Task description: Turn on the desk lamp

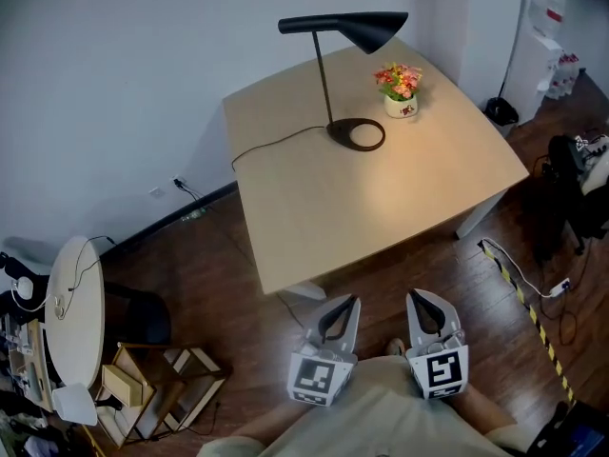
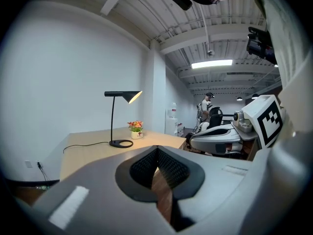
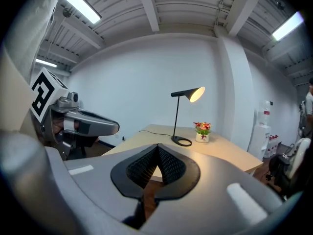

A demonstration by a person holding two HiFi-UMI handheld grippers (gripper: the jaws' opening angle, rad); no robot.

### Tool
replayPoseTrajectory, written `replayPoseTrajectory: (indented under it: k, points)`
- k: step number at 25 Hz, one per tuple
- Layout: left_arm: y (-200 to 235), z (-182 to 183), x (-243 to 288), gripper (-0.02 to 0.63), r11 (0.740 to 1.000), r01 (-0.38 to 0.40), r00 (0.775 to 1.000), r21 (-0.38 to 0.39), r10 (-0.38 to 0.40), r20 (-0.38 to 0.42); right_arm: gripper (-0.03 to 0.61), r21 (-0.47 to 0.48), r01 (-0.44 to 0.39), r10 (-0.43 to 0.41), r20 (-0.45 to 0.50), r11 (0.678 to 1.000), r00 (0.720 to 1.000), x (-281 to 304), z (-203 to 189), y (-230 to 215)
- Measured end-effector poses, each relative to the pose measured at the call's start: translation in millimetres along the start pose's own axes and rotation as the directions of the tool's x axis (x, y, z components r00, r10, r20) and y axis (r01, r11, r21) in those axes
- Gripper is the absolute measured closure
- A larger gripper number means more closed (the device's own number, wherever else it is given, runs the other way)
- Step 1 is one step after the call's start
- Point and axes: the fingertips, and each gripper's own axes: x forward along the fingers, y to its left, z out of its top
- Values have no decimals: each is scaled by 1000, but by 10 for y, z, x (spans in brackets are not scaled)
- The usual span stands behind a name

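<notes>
Shining warm light on the table (image 1: 362,208), the lamp (image 1: 324,74) stands near the far edge, beside a little flower pot (image 1: 401,93). The left tongs (image 1: 344,307) and right tongs (image 1: 423,305) are pinched tight on nothing, held low off the near edge, well apart from the lamp, likely because the job looks done

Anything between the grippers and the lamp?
Nothing visible. The left gripper and right gripper hang short of the table, jaws shut, with only bare tabletop up to the lamp. The flower pot stands right of the lamp's base, not in front.
</notes>
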Motion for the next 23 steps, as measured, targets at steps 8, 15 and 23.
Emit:
replayPoseTrajectory:
  k: [8,15,23]
  points:
    - [108,-16,-83,615,1000,29,999,-12,-29,14,581,9,22,-22,-20,1000,1000,36,11,155]
    - [111,-25,-115,615,999,41,999,-7,-41,17,581,9,27,-27,-23,1000,999,29,10,197]
    - [82,-26,-99,615,999,44,999,-8,-44,16,581,3,24,-24,-30,1000,999,27,-1,184]
